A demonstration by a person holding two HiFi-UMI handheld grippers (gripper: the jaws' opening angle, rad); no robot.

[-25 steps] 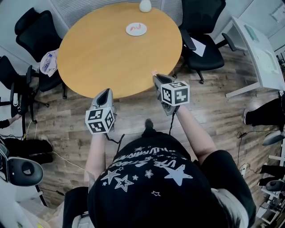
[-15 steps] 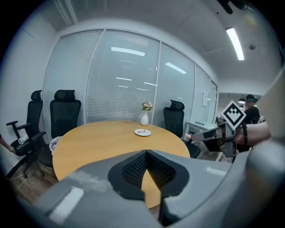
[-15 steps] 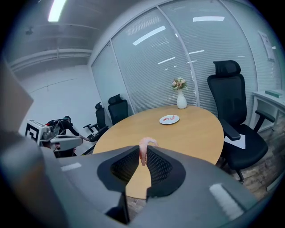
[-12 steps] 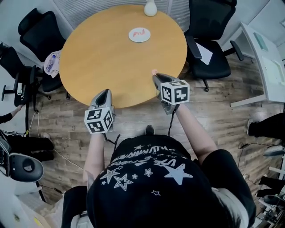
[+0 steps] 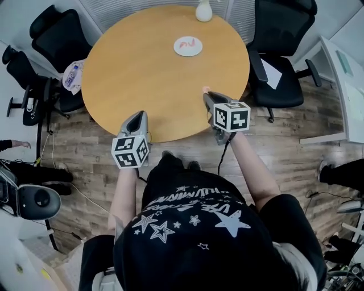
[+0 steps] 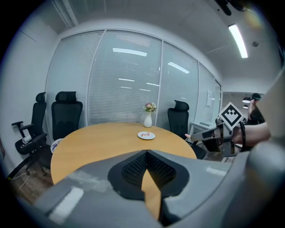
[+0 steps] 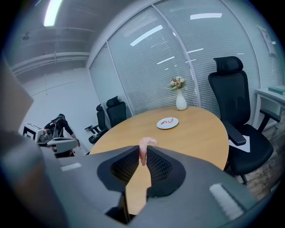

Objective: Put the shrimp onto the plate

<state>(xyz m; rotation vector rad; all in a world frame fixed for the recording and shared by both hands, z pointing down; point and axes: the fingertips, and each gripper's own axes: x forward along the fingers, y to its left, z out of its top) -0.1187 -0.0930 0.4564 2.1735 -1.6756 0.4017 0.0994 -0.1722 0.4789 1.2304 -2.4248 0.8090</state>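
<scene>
A small white plate [image 5: 188,46] lies on the far side of the round wooden table [image 5: 148,74], with pink shrimp pieces on it; the same plate [image 7: 168,123] [image 6: 146,135] shows in both gripper views. My right gripper [image 5: 206,93] is shut on a pale pink shrimp [image 7: 144,148], whose end pokes out at the jaw tips [image 5: 205,90], just over the table's near right edge. My left gripper [image 5: 138,117] hovers at the near edge, its jaw tips together with nothing between them [image 6: 146,153].
A white vase of flowers [image 5: 203,11] stands at the table's far edge behind the plate. Black office chairs [image 5: 281,62] ring the table on the right and left [image 5: 54,40]. A white desk [image 5: 347,85] is at the right. Wooden floor lies under me.
The view has shifted: table and plate now sit further right and lower in the head view. Both grippers keep their places at the table's near edge, the right still holding the shrimp.
</scene>
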